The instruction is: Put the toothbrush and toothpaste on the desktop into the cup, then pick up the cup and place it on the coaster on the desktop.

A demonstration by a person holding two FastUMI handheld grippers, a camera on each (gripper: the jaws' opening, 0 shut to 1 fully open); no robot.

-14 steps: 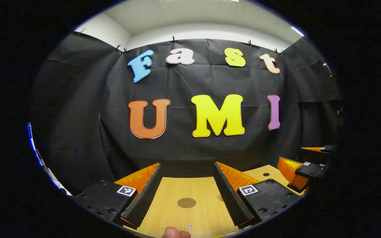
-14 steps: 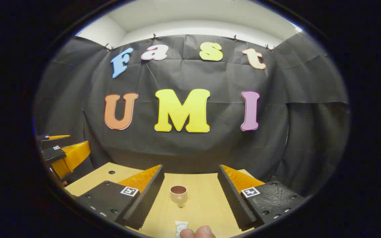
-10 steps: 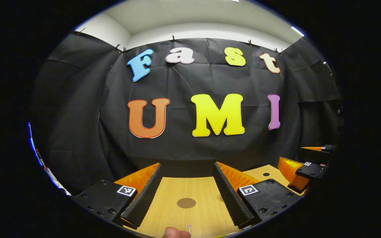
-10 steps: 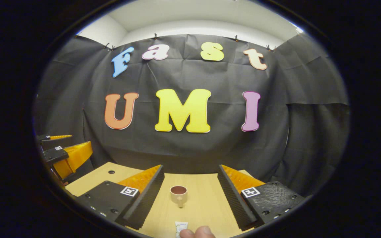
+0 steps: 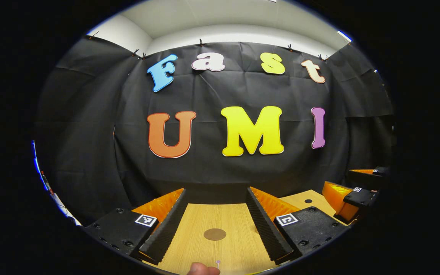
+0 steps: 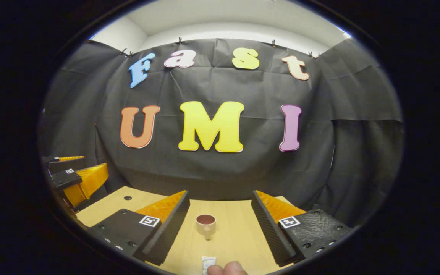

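Note:
In the left gripper view a round brown coaster (image 5: 215, 234) lies on the wooden desktop (image 5: 201, 248), between the open fingers of my left gripper (image 5: 215, 198). The tip of the toothbrush (image 5: 218, 262) shows at the bottom edge beside a fingertip (image 5: 203, 269). In the right gripper view a beige cup (image 6: 206, 224) stands upright on the desktop (image 6: 235, 236) between the open fingers of my right gripper (image 6: 220, 200). The end of the white toothpaste tube (image 6: 208, 262) lies nearer to me, at the bottom edge. Both grippers hold nothing.
My right gripper (image 5: 351, 198) appears at the far right of the left gripper view, and my left gripper (image 6: 76, 179) at the far left of the right gripper view. A small dark hole (image 6: 128, 198) marks the desktop's back left. The black cloth wall closes the back.
Both views have tilted very slightly, so the wall sits a touch higher. The cup, coaster, toothbrush and toothpaste have not moved.

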